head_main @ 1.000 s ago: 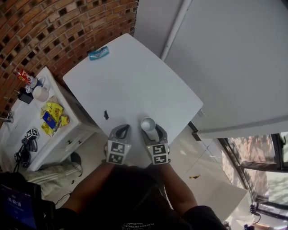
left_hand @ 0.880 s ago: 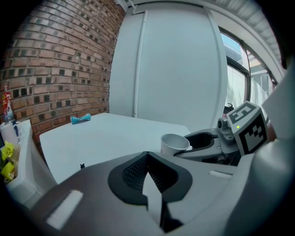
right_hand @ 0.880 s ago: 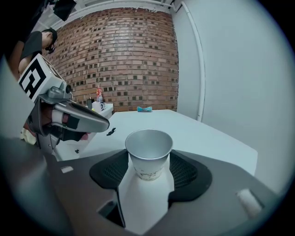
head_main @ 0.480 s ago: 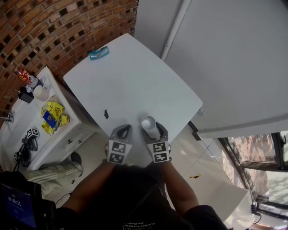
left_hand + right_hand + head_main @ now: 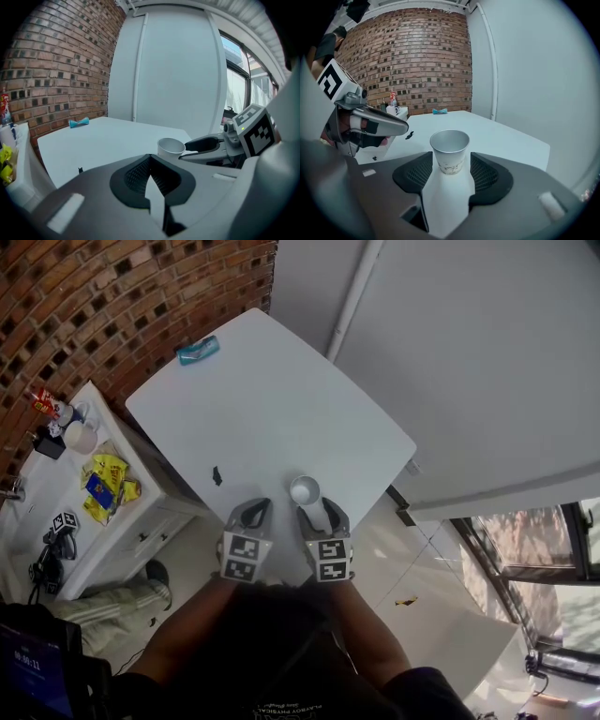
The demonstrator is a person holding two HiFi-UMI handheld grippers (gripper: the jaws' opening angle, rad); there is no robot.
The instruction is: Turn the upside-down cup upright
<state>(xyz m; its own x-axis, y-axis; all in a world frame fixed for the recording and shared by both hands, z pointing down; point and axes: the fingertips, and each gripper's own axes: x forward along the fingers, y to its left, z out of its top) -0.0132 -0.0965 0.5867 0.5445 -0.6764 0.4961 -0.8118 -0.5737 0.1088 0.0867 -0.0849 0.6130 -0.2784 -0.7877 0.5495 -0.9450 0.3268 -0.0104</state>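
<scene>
Standing upright on the white tabletop (image 5: pixel 272 409), the white paper cup (image 5: pixel 449 152) sits untouched between the right hand-held gripper (image 5: pixel 450 163)'s closing jaws. Squeeze lightly and keep it level. The left hand-held gripper (image 5: pixel 149 159) is clenched, empty.

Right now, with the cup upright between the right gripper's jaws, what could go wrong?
The jaws of the right gripper are closing with the cup between them. If one pad meets it first, the light cup may tip or dent. The cup stands fairly close to the near edge of the table, so a nudge on withdrawal might knock it off.
</scene>
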